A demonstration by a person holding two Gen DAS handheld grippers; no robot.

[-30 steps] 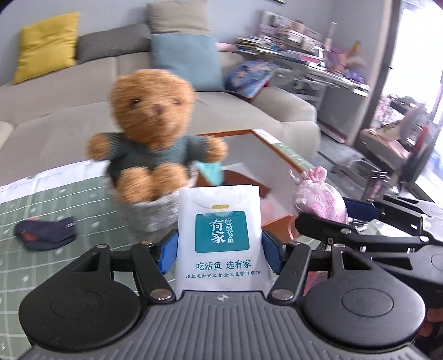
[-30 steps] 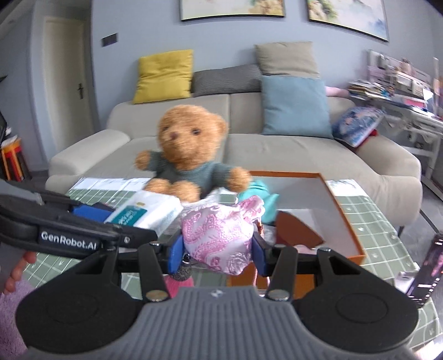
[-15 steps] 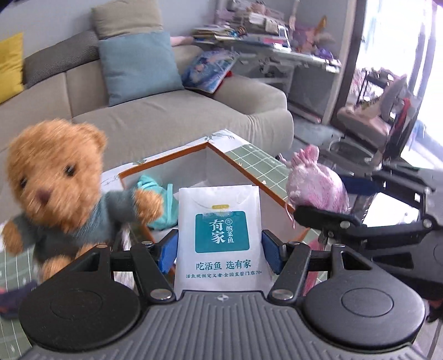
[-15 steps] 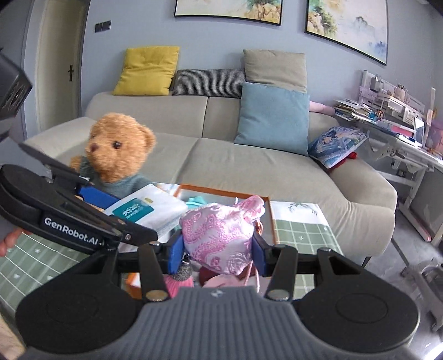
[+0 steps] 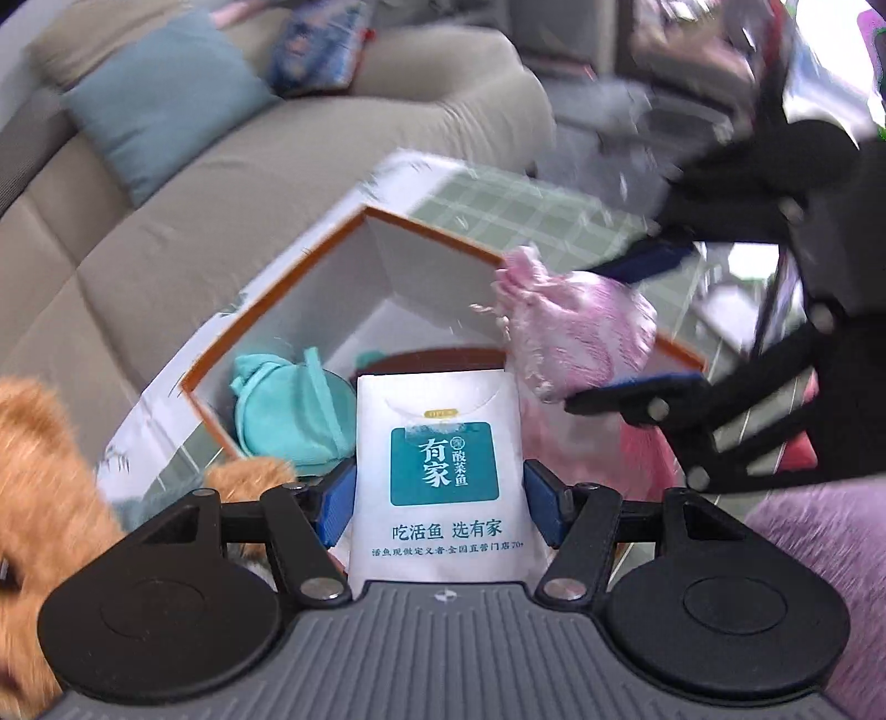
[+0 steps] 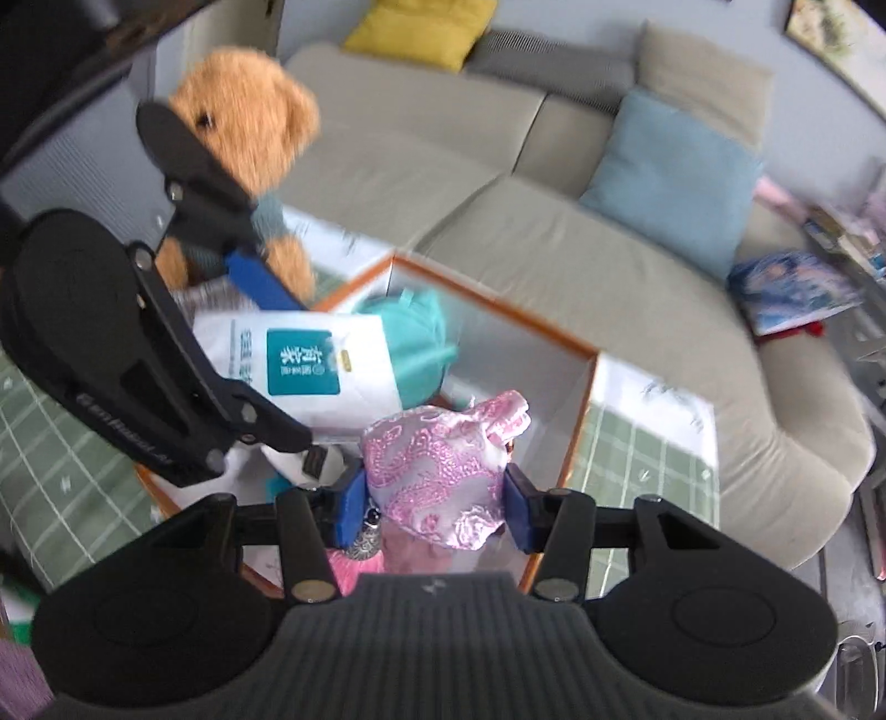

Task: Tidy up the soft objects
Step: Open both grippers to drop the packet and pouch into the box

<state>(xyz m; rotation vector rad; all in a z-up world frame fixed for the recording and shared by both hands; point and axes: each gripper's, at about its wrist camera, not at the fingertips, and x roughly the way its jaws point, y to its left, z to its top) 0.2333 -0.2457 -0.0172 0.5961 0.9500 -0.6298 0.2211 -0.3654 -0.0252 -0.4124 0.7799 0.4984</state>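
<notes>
My left gripper (image 5: 440,498) is shut on a white tissue pack (image 5: 437,476) with a teal label. It hangs over the orange-rimmed box (image 5: 432,227), whose inside is white. A teal pouch (image 5: 288,410) lies in the box's left corner. My right gripper (image 6: 434,498) is shut on a pink brocade pouch (image 6: 443,465), also above the box (image 6: 498,315). In the right wrist view the tissue pack (image 6: 310,365) sits just left of the pink pouch, in front of the teal pouch (image 6: 421,338). A brown teddy bear (image 6: 243,127) stands left of the box.
A beige sofa (image 6: 443,166) with a blue cushion (image 6: 670,171) and a yellow one (image 6: 421,27) runs behind the table. A green checked cloth (image 5: 531,210) covers the table around the box. Cluttered furniture stands at the far right.
Both grippers have swung right from in front of the bear to above the box and tilted downward. The bear has slid to the left edge. Both grips are unchanged.
</notes>
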